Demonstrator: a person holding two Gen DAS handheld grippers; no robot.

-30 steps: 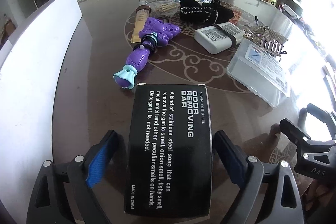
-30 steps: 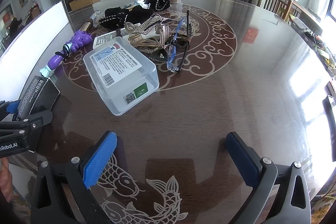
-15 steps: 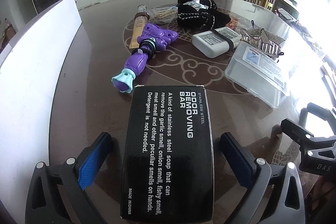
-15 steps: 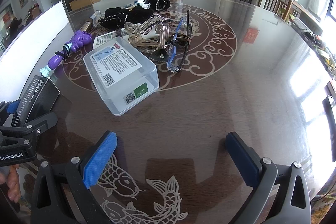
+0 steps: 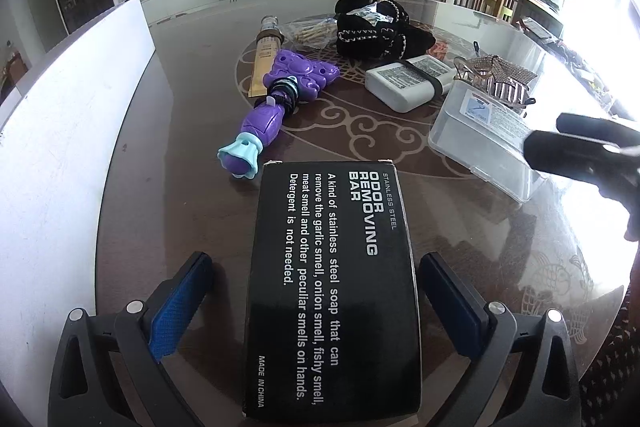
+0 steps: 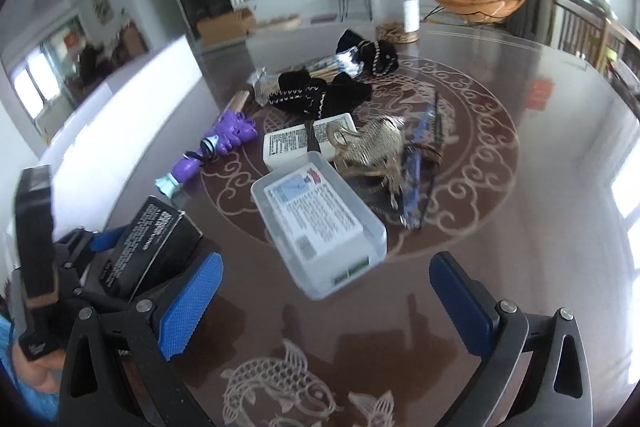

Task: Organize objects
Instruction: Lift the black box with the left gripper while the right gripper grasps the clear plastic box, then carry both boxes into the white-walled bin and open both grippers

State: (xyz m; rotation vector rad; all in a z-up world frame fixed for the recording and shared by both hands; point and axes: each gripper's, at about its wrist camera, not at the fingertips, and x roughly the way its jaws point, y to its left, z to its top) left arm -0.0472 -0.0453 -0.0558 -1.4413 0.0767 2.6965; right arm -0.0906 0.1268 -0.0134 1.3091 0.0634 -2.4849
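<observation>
Across the round tabletop [image 6: 540,227], dark and glossy with a scroll medallion, the clutter sat toward the left half; a white panel [image 5: 60,131] ran along the left edge. Largest loose item: the black odor-bar box [image 5: 332,287], lying flat at the near edge between the fingers of the left gripper [image 5: 314,299], pads clear of both sides, jaws released. Judged: the box set down, or about to be gripped; which one, cannot tell. Next in size, the clear plastic case [image 6: 320,223], lid label up, near the medallion's near rim, directly ahead of the right gripper [image 6: 324,303], which hovered empty, jaws spread wide, view blurred. Beyond the case: white labelled pack [image 6: 308,143] with a black strap, black knit bundle [image 5: 376,27], glittery sandals [image 6: 372,151], blue-framed glasses [image 6: 420,163]. Purple toy wand [image 5: 276,107] lay just past the box's far end, apart from it. Tall clear jar [image 6: 394,7] at the far edge. Judged: sorting barely begun, most items ungrouped. Likely next move for the right gripper: advance over the case, straddle its short width, close squarely; smooth plastic walls may slip if pinched off-centre.
</observation>
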